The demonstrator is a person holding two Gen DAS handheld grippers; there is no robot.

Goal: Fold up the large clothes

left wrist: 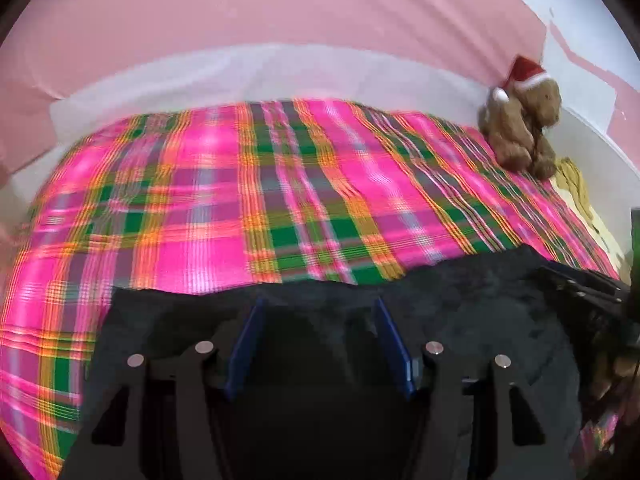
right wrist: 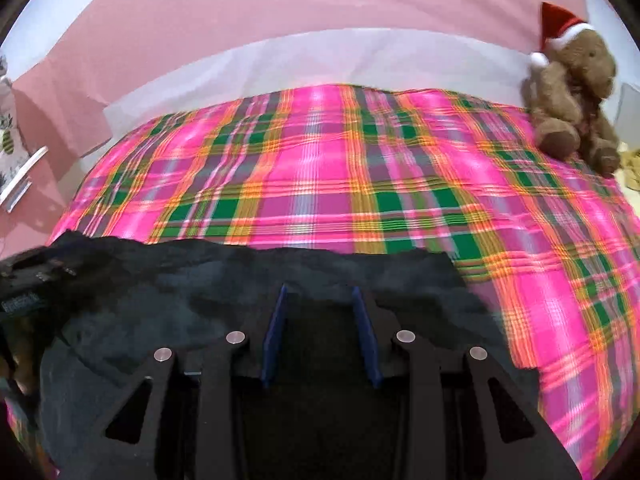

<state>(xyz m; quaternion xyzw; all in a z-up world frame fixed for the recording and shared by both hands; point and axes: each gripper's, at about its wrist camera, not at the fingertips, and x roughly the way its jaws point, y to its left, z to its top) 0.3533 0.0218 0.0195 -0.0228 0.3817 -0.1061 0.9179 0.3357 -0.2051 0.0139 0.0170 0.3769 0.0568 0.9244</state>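
A large black garment (left wrist: 460, 300) lies on a bed with a pink, green and orange plaid cover (left wrist: 224, 200). My left gripper (left wrist: 320, 308) is open, its blue pads apart above the garment near its far edge. In the right wrist view the same black garment (right wrist: 168, 280) spreads to the left, over the plaid cover (right wrist: 360, 168). My right gripper (right wrist: 320, 292) is open above the garment's far edge, with nothing between its pads. Each gripper's black body shows at the edge of the other's view.
A brown teddy bear in a red Santa hat (left wrist: 520, 120) sits at the bed's far right corner, also in the right wrist view (right wrist: 572, 92). A pink wall and white headboard strip (left wrist: 260, 68) run behind the bed. Yellowish cloth (left wrist: 576, 188) lies beside the bear.
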